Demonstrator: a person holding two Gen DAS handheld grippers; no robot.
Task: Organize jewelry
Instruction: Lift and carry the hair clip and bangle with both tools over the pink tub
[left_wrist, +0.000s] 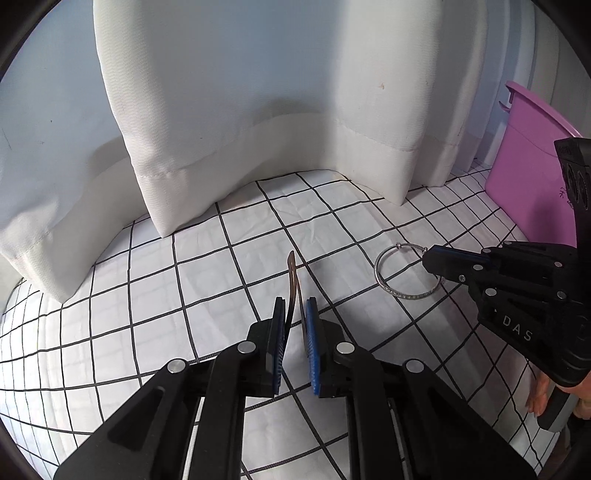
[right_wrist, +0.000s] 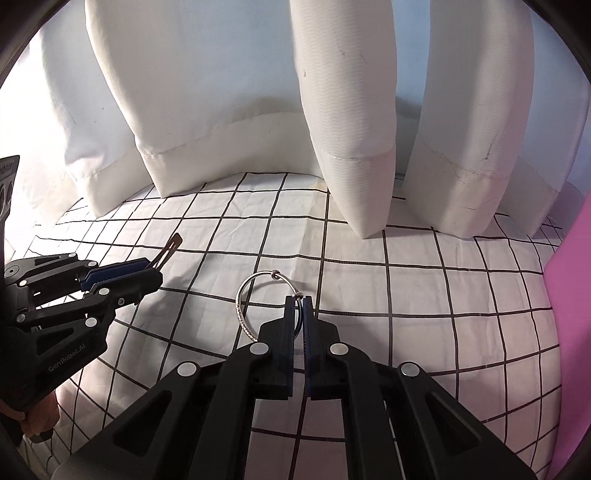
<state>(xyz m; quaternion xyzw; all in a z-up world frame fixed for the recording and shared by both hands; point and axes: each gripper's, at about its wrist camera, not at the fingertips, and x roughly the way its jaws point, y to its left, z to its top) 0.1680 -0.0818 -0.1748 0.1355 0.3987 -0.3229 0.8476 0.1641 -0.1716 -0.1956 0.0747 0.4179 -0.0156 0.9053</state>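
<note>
Scene: grid-print cloth (left_wrist: 207, 295) on worktop, white curtain (left_wrist: 221, 110) behind, pink bin (left_wrist: 528, 177) at far right.
Left tool (left_wrist: 295, 314): pads nearly together, pinching a thin brown clip (left_wrist: 291, 280). Clip's long axis runs fwd along the fingers, tip up and clear of the cloth.
Right tool (right_wrist: 299, 310): pads pressed together on a silver bangle (right_wrist: 255, 295), gripped at its right rim near the bead clasp.
Bangle pos.: hoop sticks out fwd and left of the right tool; looks raised just off the cloth, contact can't be confirmed.
Key relation: bin lies right of the right tool, near; it fills the right edge of the right wrist view. Left tool is well apart from it, w/ the right tool in between.
Nearer arm: right.
Step (est.): both items gripped, neither stowed; bin is the likely drop point, not confirmed.
Next move (est.): right tool swings right over the bin rim, hoop kept clear of the wall.
Risk: thin hoop may pivot in the pads.
</note>
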